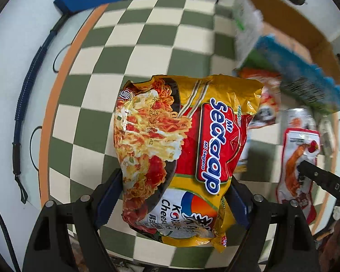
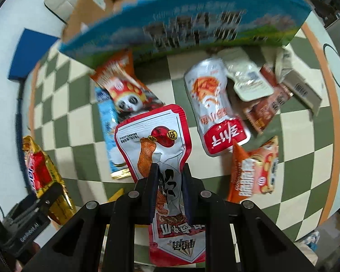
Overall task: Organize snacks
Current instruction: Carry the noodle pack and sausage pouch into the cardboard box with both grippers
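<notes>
Blue box [image 2: 183, 20] beyond loose snacks [image 2: 215, 108]

The blue box [image 2: 183, 22] was motion-blurred, its print unreadable. The red pouch [image 2: 163, 158] hid the worktop beneath it, and the noodle pack [image 2: 43, 174] ran behind the other gripper.
</notes>
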{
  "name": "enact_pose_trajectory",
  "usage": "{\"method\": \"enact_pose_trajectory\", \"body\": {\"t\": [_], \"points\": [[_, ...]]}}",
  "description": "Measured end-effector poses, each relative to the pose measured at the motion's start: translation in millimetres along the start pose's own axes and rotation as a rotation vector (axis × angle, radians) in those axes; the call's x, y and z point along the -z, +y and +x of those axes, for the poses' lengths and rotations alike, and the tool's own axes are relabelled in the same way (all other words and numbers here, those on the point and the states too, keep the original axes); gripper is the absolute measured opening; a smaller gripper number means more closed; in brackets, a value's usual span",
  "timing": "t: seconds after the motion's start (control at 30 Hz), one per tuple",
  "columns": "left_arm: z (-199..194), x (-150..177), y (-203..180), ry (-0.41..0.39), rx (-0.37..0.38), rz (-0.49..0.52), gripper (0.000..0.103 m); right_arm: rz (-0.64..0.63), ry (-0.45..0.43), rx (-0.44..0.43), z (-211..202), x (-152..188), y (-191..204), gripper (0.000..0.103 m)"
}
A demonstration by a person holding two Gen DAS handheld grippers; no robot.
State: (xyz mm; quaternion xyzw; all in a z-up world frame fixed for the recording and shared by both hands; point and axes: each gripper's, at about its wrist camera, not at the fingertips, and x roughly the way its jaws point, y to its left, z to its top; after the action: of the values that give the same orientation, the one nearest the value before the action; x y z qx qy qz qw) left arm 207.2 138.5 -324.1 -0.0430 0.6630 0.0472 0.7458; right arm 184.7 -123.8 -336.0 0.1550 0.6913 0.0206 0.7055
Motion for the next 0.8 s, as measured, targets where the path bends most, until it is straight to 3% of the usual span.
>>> {"method": "enact_pose_trajectory", "body": {"t": [0.23, 0.4, 0.57, 0.8], "points": [[-80, -22, -33, -0.106, 0.097, 0.042, 0.084, 0.005, -0.086, -0.080, -87, -15, -1, 0.021], [-113, -52, -64, -0.147, 0.149, 0.073, 0.084, 0.013, -0.137, -0.114, -114, -38, 9, 0.021], [-122, -100, -91, -0.129, 0.204, 0.069, 0.084, 0.041, -0.179, -0.133, -140, -81, -5, 0.021], [-91, -189, -130, -0.025, 0.251, 0.045, 0.084, 0.081, -0.186, -0.115, -137, -172, -22, 0.021]]}}
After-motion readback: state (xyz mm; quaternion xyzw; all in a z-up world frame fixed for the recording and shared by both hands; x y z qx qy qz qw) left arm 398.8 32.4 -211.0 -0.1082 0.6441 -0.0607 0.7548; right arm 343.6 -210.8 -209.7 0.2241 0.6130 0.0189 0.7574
